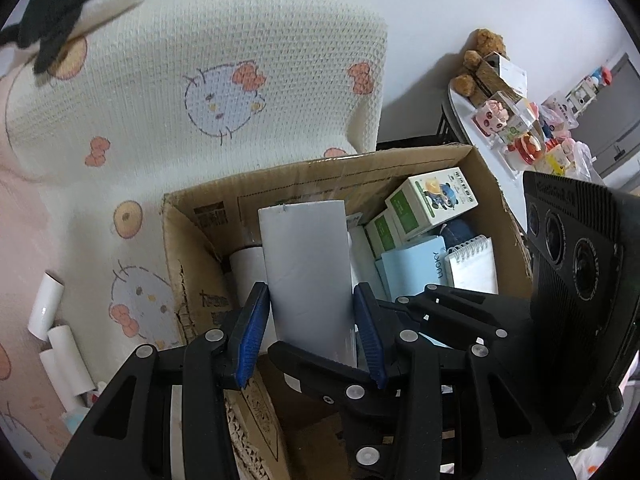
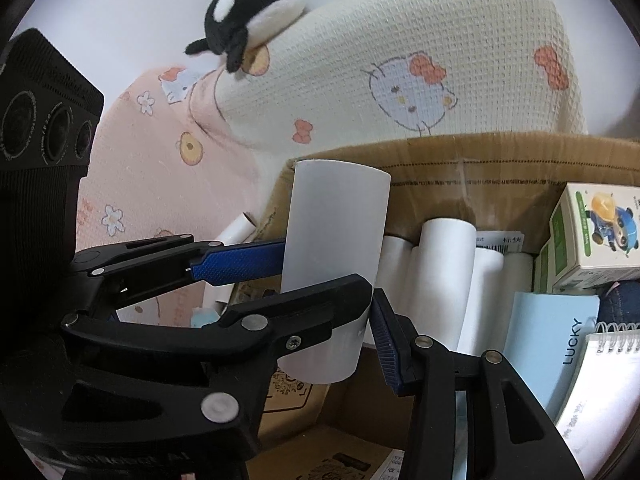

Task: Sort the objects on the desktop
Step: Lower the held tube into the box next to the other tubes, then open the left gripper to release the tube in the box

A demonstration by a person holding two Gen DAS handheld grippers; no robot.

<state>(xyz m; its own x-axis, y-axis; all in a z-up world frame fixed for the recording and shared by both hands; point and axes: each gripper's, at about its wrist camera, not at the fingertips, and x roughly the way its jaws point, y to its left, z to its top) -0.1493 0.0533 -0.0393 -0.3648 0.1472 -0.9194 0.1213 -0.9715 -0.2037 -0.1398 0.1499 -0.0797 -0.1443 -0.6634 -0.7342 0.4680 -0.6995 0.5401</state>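
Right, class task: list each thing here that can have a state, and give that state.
Left gripper: shut on the white roll.
Right gripper: shut on the same roll.
White roll: upright, held by both grippers.
Cardboard box: open, partly filled.
Green carton: closed, inside the box.
Toy whale: lying on the cushion.

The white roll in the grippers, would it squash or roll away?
The white roll looks hollow and thin-walled, so probably light and squashable if squeezed hard. It's round and smooth, so it would likely roll if laid down in the box.
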